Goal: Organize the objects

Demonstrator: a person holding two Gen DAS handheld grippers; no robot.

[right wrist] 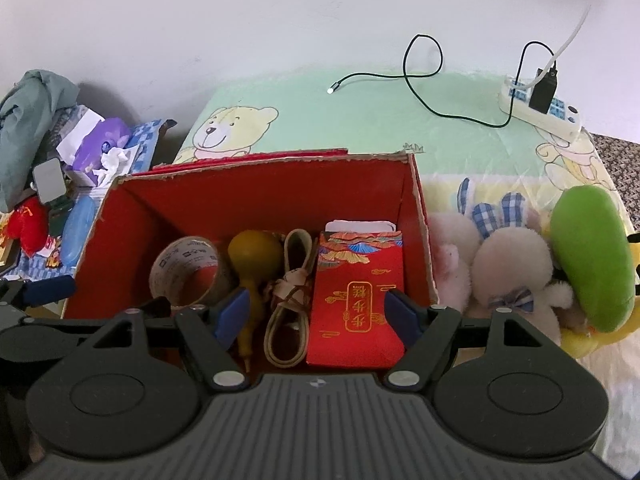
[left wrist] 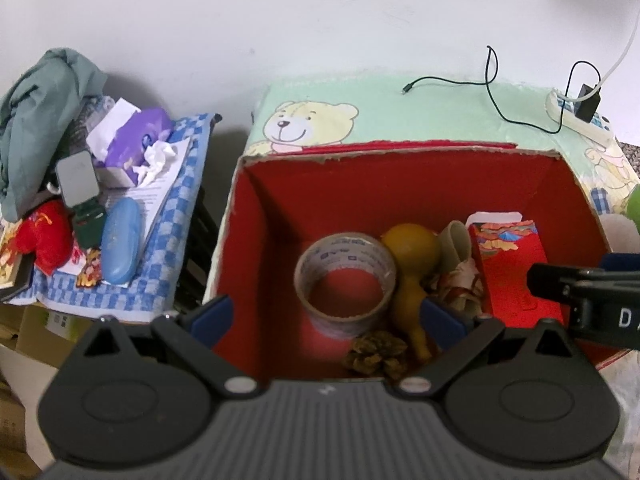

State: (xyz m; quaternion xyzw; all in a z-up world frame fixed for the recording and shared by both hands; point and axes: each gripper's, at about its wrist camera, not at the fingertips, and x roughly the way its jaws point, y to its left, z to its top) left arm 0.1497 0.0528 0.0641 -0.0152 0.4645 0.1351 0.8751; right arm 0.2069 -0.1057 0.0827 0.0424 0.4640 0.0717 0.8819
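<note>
The right gripper (right wrist: 314, 312) hangs wide open and empty in the lower middle of its frame, above the red envelope (right wrist: 354, 300). The left gripper (left wrist: 326, 316) is also wide open and empty, over the tape roll (left wrist: 344, 280). I think the risk is this: if either one comes down carelessly, a finger may catch the torn edge of the red box (right wrist: 418, 216), or push the yellow gourd (right wrist: 254, 256) against the tape. The box sits in the centre of both frames, already holding tape, gourd, a folded strap (right wrist: 290, 304) and the envelope standing at its right wall.
</note>
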